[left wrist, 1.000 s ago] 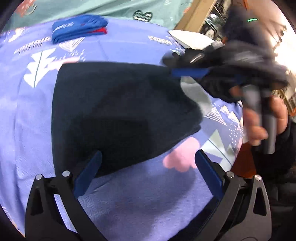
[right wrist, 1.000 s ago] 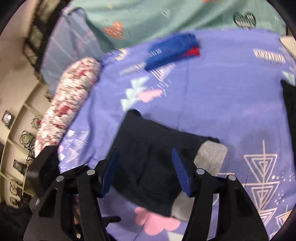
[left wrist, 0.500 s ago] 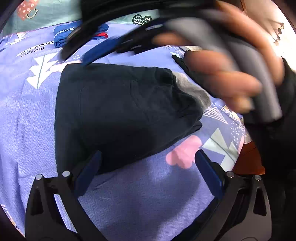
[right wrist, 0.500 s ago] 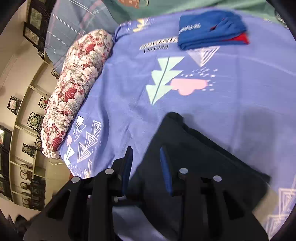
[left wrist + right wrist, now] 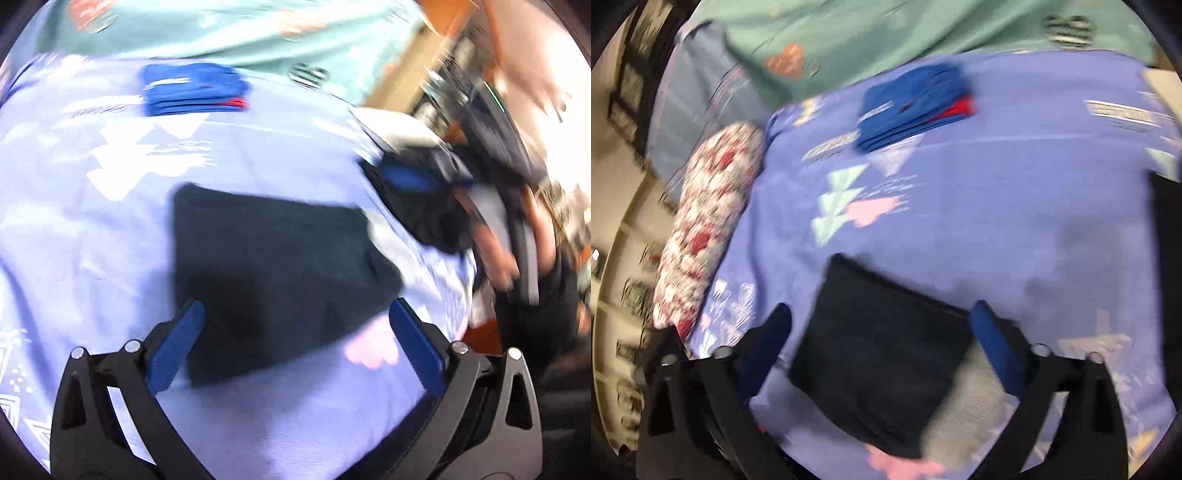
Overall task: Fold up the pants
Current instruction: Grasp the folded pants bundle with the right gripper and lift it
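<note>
Apparently finished: dark pants (image 5: 882, 354) lie folded near the bedspread's (image 5: 1015, 192) front edge; left gripper (image 5: 295, 343) and just-opened right gripper (image 5: 881, 343) are both released, nothing grasped, though frames are blurred.

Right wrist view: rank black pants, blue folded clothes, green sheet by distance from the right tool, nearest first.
1. Black pants: folded, lying on the purple bedspread between the open right tool fingers, not gripped.
2. Blue folded clothes: stacked up the bed, slightly left of centre.
3. Green sheet: beyond the bedspread, along the top.
</note>
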